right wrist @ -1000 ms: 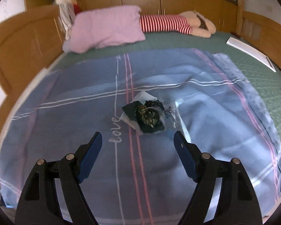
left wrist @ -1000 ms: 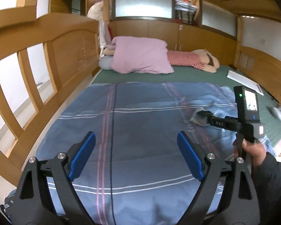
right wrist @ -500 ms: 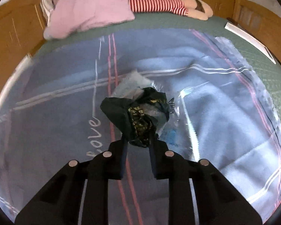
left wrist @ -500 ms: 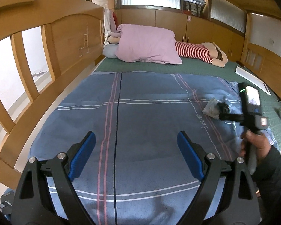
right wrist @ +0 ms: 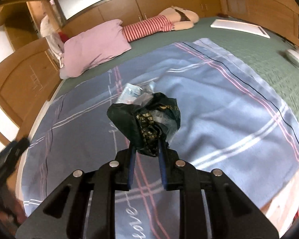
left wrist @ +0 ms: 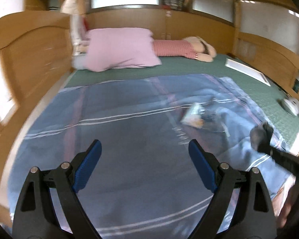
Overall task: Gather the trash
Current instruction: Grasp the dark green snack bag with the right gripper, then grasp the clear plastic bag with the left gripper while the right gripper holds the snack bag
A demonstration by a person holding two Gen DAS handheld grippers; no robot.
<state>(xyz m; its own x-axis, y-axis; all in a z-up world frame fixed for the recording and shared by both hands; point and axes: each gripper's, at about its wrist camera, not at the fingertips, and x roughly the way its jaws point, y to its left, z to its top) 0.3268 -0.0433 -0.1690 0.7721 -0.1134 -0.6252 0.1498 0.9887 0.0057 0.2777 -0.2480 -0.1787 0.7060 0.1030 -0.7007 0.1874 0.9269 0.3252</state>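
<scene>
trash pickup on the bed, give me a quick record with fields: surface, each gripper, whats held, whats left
surface: blue striped blanket over a green bed cover
right gripper: jaws just closed, shut on the dark crumpled wrapper, held above the blanket
left gripper: open, nothing between its pads
left on blanket: light packet, blurred
far end: pink pillow

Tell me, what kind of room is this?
Most likely a bedroom. A wide bed with a green mat carries a blue blanket and a pink pillow, with wooden rails around it.
</scene>
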